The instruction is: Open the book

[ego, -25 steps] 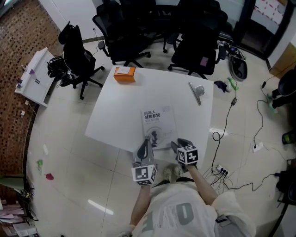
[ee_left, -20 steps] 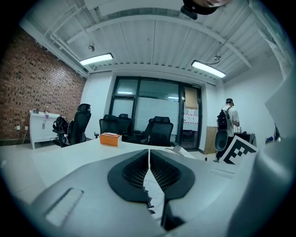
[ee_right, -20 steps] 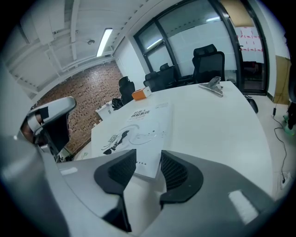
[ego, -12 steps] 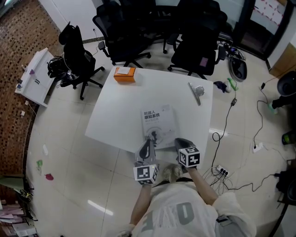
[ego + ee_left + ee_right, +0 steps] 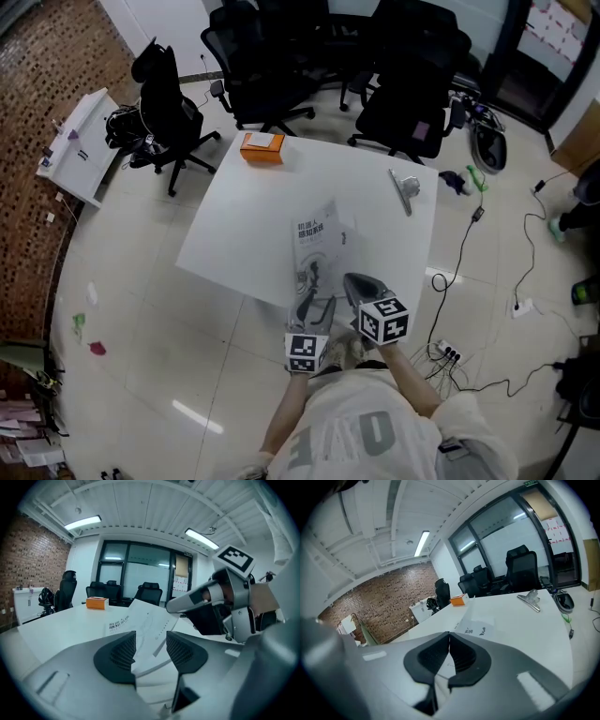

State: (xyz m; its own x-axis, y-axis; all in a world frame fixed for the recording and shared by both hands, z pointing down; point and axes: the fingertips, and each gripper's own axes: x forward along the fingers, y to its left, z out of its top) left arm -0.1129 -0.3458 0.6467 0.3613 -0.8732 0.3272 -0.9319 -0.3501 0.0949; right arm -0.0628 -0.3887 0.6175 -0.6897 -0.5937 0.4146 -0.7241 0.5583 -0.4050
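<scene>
Book (image 5: pixel 319 246) lies at the near edge of the white surface (image 5: pixel 244 216), spine side to the left, well apart from the orange box (image 5: pixel 261 147) and the metal clip (image 5: pixel 405 187) at the far side. Right gripper (image 5: pixel 449 656): fingers together, pinching the front cover (image 5: pixel 476 620) at its near corner; the cover stands tilted up off the page block. Left gripper (image 5: pixel 151 643): fingers opening, the near edge of the book showing in the gap but no pad pressing on it (whether it touches the lower pages can't be told). Judgement on the step in hand, the cover swing: the right hand should carry the cover in an arc about the spine, not pull it straight up, or the whole book may lift or slide off the near edge. The left fingers would serve best set down on the page block near the spine to pin it. The pinch is thin; a slow turn likely keeps the sheet from slipping or creasing.
</scene>
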